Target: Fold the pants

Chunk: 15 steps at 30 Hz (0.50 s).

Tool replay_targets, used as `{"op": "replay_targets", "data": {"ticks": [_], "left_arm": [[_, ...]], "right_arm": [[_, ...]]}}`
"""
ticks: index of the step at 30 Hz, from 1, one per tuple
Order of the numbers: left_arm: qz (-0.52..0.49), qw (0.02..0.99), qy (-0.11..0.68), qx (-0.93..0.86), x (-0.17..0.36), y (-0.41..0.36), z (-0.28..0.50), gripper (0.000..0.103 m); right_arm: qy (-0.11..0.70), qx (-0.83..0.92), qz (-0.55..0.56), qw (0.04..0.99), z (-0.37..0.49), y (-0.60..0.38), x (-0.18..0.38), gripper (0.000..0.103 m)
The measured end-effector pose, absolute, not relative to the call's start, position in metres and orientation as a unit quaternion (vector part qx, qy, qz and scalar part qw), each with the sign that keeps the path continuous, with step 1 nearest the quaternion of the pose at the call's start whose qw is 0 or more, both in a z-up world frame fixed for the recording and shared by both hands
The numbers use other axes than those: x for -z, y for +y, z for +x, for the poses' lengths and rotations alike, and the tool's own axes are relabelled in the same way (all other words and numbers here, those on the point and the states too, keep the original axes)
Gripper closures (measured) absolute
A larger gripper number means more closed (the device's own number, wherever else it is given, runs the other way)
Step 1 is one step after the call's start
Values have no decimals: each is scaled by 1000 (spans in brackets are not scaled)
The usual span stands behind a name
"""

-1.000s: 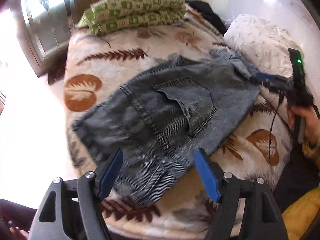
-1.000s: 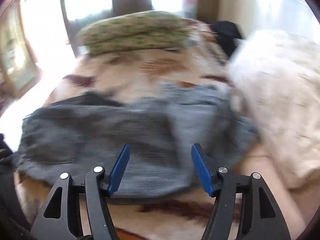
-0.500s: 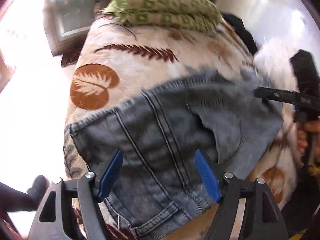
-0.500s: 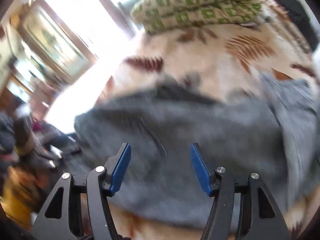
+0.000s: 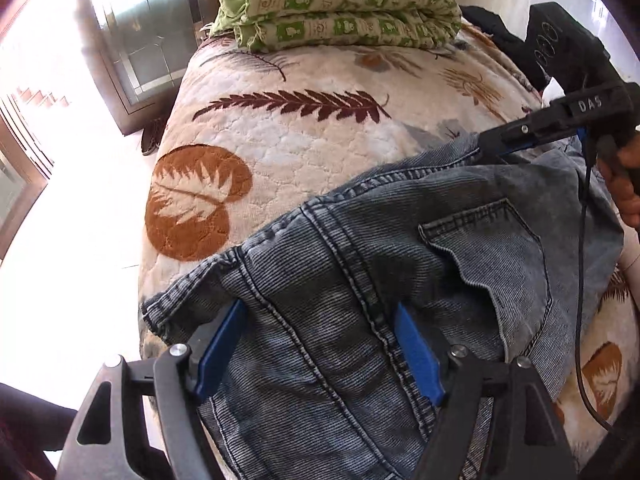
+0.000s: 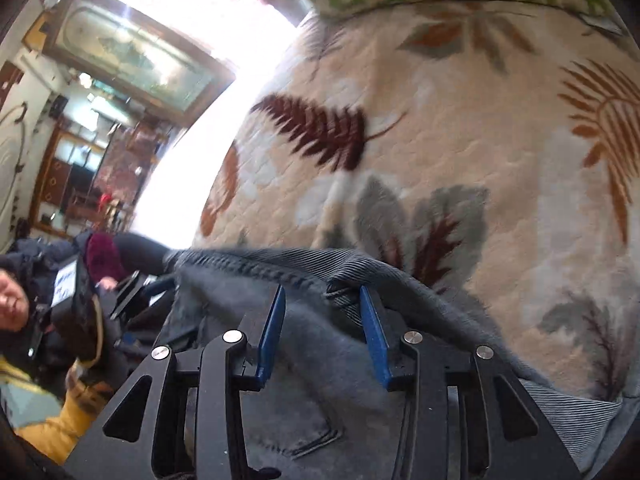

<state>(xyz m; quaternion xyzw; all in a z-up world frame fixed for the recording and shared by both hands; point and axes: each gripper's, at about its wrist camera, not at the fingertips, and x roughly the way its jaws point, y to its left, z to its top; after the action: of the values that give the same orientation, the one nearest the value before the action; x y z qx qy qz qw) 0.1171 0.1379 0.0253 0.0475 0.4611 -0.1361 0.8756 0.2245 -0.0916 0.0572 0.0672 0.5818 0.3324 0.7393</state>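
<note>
Grey-blue jeans [image 5: 400, 240] lie flat on the bed with a back pocket facing up. My left gripper [image 5: 318, 312] is open at their near end, its blue fingers [image 5: 224, 340] set down on the denim either side of a stitched seam. My right gripper [image 5: 486, 146] reaches in from the right to the jeans' far edge. In the right wrist view the right gripper [image 6: 322, 294] is closing over that hem of the jeans [image 6: 320, 380]. A small bunch of denim sits between the pads [image 6: 374, 332], which are not pressing on it.
The bed's leaf-patterned quilt [image 5: 300, 128] stretches beyond the jeans, with a folded green-and-white blanket [image 5: 340, 12] at its far end. The bed drops off on the left to a bright floor. A hand [image 5: 624, 184] and a cable are on the right. A person [image 6: 60, 320] sits at the left.
My left gripper has come down and in, from hovering to resting on the denim. My right gripper has swung round to the jeans' far edge and its jaws have narrowed.
</note>
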Motion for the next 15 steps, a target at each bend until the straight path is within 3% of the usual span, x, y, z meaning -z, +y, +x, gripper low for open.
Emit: {"op": "replay_targets", "data": {"ticks": [5,7,8,15], "left_arm": [[51,884,447,130,-34,138,110,25],[48,887,441,126,-38,141,107,25],[45,887,441,126,-39,142,108,25],[93,890,435,102,-32,134,130,24]], "right_arm": [[601,-297,56,740,241,-87,-39,67],[597,-291,60,745,242,-86,-34,88],[589,-292,66,751,241,-87,-35,91],[474,-264,136,829,248,-112,-69,95]]}}
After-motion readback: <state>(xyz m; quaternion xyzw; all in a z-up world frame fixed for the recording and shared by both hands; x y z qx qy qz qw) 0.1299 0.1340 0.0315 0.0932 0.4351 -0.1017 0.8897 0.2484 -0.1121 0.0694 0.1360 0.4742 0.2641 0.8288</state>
